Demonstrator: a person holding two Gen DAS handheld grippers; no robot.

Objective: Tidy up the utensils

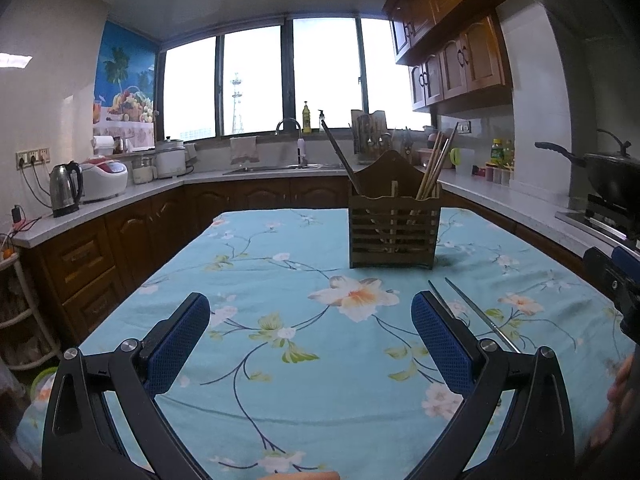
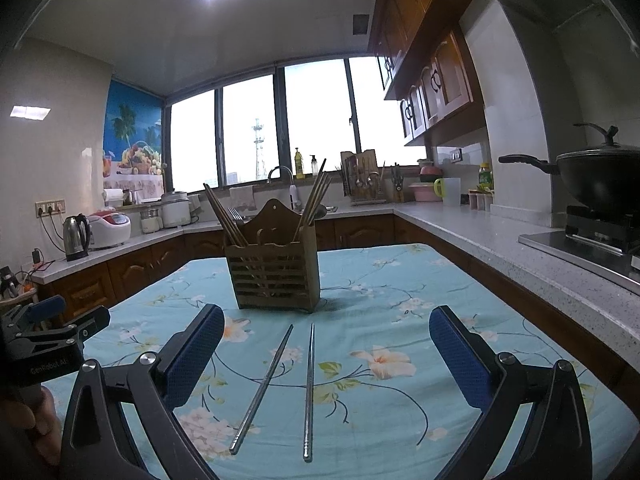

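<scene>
At the far left of the room, a steel kettle [image 2: 76,237] and a white rice cooker [image 2: 109,230] are sitting on the kitchen counter, well apart from the work area.

The left gripper [image 1: 310,336] is hovering over the near part of the surface [image 1: 256,280], which is wearing a light blue cloth printed with flowers. Its blue pads [image 1: 180,344] are standing wide apart with nothing between them. In the right wrist view this same gripper is showing at the left edge, with a hand [image 2: 28,420] wrapping its handle.

Toward the far middle of the surface, a slatted wooden utensil holder [image 2: 276,268] is standing upright. Wooden chopsticks [image 2: 224,216] are leaning out of its left compartment, and another bundle of wooden chopsticks [image 2: 318,194] is leaning out of its right one; what looks like a fork is showing between them, too small to be sure.

Just near of the holder, two metal chopsticks [image 2: 308,392] are lying flat on the cloth, side by side but not touching, their far tips pointing toward the holder and the left one angling away at its near end.

The right gripper [image 2: 326,354] is hanging above that pair, its blue pads [image 2: 460,356] spread wide on either side of them and touching neither.

At the far right, a black wok [image 2: 600,184] is resting on the stove.
</scene>
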